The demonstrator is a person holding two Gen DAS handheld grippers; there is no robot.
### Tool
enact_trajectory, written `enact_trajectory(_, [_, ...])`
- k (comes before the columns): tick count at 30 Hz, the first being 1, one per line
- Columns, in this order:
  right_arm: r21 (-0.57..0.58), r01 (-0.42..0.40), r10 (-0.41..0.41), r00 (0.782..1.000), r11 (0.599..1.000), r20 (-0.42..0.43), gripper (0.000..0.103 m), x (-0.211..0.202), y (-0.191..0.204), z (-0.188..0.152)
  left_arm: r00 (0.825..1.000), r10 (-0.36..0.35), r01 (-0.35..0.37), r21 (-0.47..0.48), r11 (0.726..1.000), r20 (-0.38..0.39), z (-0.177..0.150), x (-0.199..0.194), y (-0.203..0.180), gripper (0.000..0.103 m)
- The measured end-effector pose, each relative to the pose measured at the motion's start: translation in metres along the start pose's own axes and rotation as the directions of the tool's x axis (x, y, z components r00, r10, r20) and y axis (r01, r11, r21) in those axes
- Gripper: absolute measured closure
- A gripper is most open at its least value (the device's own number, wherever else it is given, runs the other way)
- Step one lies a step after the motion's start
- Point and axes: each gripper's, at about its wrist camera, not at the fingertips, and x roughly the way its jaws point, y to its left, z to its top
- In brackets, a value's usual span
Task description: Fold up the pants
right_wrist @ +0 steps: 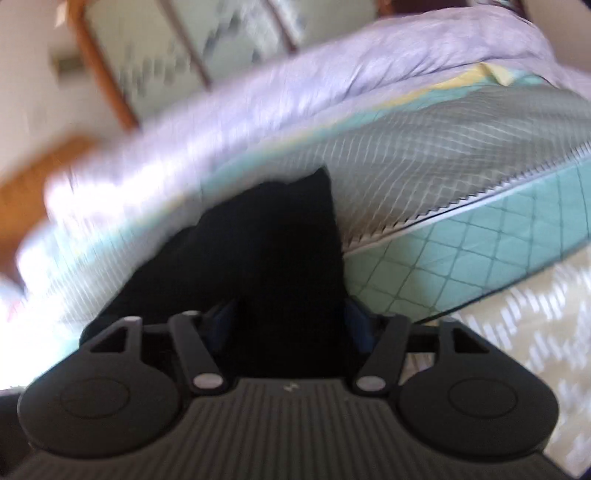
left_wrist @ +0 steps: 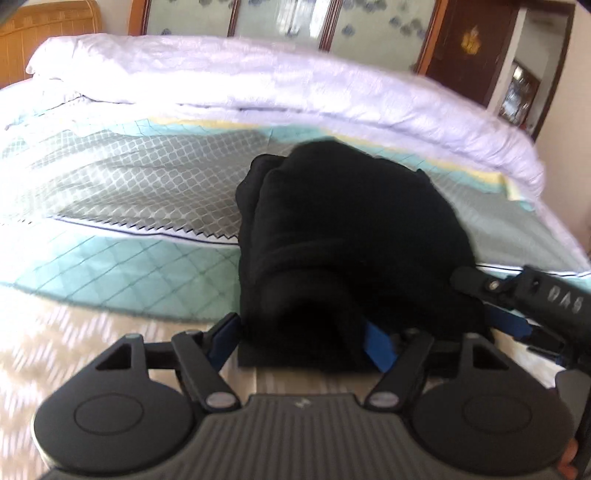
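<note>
Pants (left_wrist: 343,236) lie on the bed (left_wrist: 122,269) as a thick black bundle, several layers deep, near its front edge. The left tool (left_wrist: 301,341) straddles the near fold with fingers spread wide; whether the blue pads press the cloth cannot be told. The right tool (right_wrist: 291,328) likewise brackets a dark fold, grip unclear. Both sit low at the near edge, probably to square or carry the bundle

A bed with a teal-and-grey quilted cover (left_wrist: 122,177) and rumpled white duvet (left_wrist: 258,81) stands before wood-framed frosted glass panels (left_wrist: 280,18).
</note>
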Motion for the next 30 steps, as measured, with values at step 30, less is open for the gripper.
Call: enact_trajectory(30, [-0.197, 0.221, -0.201, 0.972, 0.955, 0.119, 0.028, -0.351, 0.109, -0.178, 0.973, 0.153, -0.178, 0.144, 0.973, 0.171, -0.187, -0.383, -0.061, 0.000])
